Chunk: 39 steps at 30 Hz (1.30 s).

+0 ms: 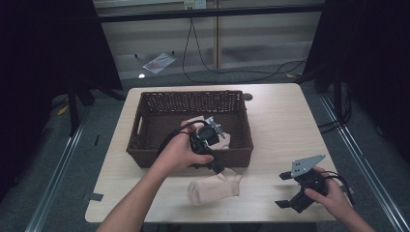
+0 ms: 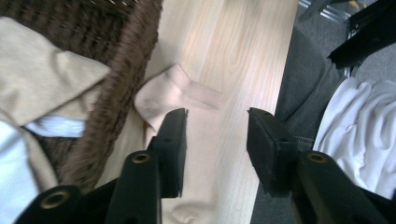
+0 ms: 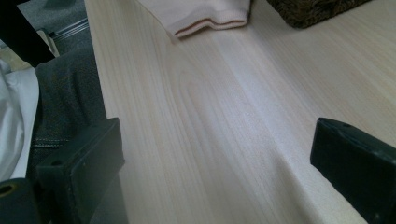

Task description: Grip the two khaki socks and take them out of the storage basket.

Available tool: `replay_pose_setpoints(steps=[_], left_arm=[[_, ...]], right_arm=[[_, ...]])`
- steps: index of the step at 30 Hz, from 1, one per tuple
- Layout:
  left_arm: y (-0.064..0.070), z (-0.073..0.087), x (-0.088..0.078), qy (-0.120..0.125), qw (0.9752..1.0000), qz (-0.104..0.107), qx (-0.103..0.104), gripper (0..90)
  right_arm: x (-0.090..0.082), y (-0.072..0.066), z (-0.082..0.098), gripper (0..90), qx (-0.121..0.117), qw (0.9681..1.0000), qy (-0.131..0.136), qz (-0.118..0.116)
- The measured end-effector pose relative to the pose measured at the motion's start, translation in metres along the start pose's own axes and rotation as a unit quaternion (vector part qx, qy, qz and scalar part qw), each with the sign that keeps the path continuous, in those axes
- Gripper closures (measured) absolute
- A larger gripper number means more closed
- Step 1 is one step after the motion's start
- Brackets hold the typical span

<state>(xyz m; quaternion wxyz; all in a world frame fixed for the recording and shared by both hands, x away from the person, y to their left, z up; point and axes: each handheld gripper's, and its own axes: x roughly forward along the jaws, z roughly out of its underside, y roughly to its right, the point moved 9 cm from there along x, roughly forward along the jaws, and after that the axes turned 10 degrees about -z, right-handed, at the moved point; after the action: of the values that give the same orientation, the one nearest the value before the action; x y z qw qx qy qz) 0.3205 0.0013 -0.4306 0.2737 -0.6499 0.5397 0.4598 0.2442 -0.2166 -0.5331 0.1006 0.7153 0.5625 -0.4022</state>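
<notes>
Left tongs [image 1: 218, 166]: held over the near rim of the basket [image 1: 138, 130], jaws pointing down toward the surface [image 1: 280, 116]; jaws part-open with nothing between them, seen in the left gripper view [image 2: 217, 140] standing apart above the sock [image 2: 187, 98]. Right tongs [image 1: 289, 191]: resting low at the near right of the surface, jaws wide and empty, the gap in the right gripper view [image 3: 215, 163] showing bare wood. Sock [image 1: 215, 188]: pale pink, folded flat on the surface just in front of the basket, its cuff end close to the basket wall; not held. Cloth in basket [image 1: 223, 141]: beige and light-blue pieces lying inside, partly under the left hand [image 1: 181, 152]. Step in hand, as judged: taking up the sock for the basket. To do it well, lower the left tongs straight onto the thick folded middle, close on both layers, then lift high enough to clear the rim before carrying inward. Obstacles: the woven wall stands right beside the sock, so a jaw could catch on it; the trailing cable [image 1: 167, 140] loops over the basket edge. Surroundings: cables [image 1: 203, 67] on the floor beyond, a plastic wrapper [image 1: 158, 62], dark screens at both sides; none near the work.
</notes>
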Motion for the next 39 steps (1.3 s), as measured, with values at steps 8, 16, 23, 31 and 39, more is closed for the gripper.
replay_pose_setpoints(steps=[8,16,23,31,39], left_arm=[[-0.029,-0.005,-0.020,0.017,0.9985,-0.041,-0.031,38.5],[-0.060,-0.003,-0.018,0.030,0.9949,-0.082,-0.051,20.5],[-0.087,0.004,-0.011,0.017,0.9919,-0.106,-0.069,14.3],[-0.110,0.009,-0.002,0.010,0.9879,-0.117,-0.101,13.6],[-0.131,0.015,0.009,0.002,0.9842,-0.130,-0.121,13.9]], right_arm=[[0.000,0.000,0.000,2.6,-0.005,1.0000,0.000,-0.002],[0.000,0.000,0.000,2.6,-0.004,1.0000,-0.001,-0.002],[0.000,0.000,0.000,2.6,-0.005,1.0000,-0.003,0.000],[0.000,0.000,0.000,2.6,-0.005,1.0000,-0.004,0.000],[-0.001,0.000,0.000,2.6,-0.006,1.0000,-0.003,0.000]])
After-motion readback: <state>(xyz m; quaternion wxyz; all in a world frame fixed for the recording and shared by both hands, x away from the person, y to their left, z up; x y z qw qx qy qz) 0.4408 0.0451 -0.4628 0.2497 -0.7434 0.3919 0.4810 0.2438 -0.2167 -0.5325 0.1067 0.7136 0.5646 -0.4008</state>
